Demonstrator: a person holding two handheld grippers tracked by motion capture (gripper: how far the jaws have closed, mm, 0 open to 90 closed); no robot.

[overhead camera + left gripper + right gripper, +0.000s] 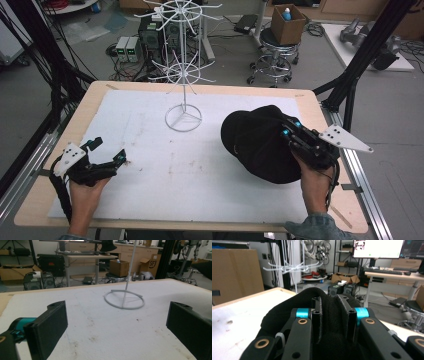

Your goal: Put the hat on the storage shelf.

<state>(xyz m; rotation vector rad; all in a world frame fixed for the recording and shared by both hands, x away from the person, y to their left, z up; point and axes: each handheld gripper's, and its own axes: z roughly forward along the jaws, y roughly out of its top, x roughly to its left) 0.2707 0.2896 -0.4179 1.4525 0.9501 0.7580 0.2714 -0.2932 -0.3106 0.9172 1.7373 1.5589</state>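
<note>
Right claw (334, 315) clamped on black cap (255, 142), left claw (116, 325) wide open, empty; bottle (286, 13) in cardboard box (287, 29) beyond.

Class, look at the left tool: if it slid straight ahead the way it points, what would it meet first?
Probably the rack's ring base, which lies slightly left of centre between the open left tool; depth is hard to judge.

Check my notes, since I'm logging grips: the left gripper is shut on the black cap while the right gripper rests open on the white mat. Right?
Sides are swapped. In the high view the right gripper is shut on the black cap, and the left gripper rests open on the white mat.
</note>
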